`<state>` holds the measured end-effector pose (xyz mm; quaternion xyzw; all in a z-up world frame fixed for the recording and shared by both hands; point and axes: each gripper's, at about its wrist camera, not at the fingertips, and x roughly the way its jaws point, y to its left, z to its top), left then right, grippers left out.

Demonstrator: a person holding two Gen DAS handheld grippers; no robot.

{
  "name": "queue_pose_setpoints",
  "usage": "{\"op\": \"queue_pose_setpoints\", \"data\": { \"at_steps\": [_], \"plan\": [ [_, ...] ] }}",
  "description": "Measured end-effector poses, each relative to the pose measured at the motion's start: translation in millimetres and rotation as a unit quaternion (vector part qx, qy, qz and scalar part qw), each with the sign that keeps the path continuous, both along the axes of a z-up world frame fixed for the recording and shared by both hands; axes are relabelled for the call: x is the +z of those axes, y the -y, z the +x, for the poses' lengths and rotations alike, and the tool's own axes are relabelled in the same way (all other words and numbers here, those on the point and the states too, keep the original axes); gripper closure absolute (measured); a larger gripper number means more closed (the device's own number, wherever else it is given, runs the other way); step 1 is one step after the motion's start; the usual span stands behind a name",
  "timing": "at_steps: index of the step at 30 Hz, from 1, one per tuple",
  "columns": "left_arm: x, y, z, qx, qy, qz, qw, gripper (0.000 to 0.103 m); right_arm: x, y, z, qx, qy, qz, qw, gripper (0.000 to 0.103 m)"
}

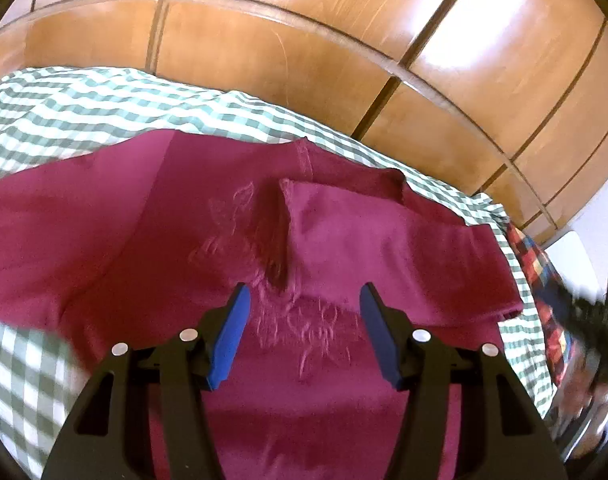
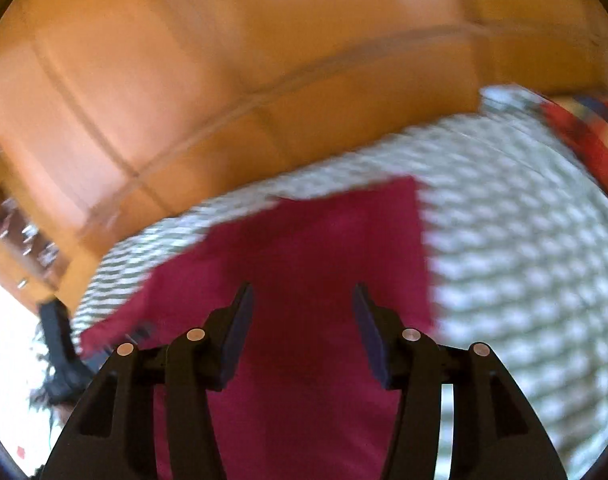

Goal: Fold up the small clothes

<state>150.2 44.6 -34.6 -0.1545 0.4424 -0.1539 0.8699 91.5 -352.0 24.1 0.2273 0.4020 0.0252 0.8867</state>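
You had a magenta garment [image 1: 152, 232] spread out, plain in colour apart from a faint tone-on-tone raised motif near its middle. Under it lay a green-and-white checked sheet [image 1: 56, 104], the checks small and regular. Behind stood orange-brown wooden panelling [image 1: 304, 40] with darker seams and pale glare patches. At the sheet's far edge sat a multicoloured checked cloth [image 1: 540, 276], red, blue and yellow. Your left gripper [image 1: 304, 336] was black with blue pads; your right gripper [image 2: 302, 336] black, its pads reading darker blue in blur.
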Motion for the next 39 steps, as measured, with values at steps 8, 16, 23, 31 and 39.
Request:
{"op": "queue_pose_setpoints", "data": {
  "at_steps": [8,16,23,31,39],
  "plan": [
    [-12.5,32.4,40.7,-0.009,-0.034,0.025,0.9991,0.085,-58.1,19.9,-13.4,-0.036,-0.065,-0.051,0.996,0.053],
    [38.8,1.8,40.0,0.042,0.018,-0.008,0.9989,0.093,-54.2,6.8,27.5,-0.067,-0.028,-0.058,0.996,0.053],
    [16.0,-15.4,41.0,0.052,-0.007,0.052,0.9973,0.093,-63.4,-5.1,19.4,-0.024,-0.064,-0.108,0.992,0.053],
    [16.3,-10.5,36.3,0.047,0.015,0.072,0.9962,0.093,-3.1,-32.9,14.2,0.058,0.015,-0.071,0.996,0.053],
    [18.8,-2.6,43.8,0.059,0.029,0.122,0.9904,0.093,-54.9,-62.1,102.9,0.024,-0.047,-0.158,0.986,0.053]
  ]
}}
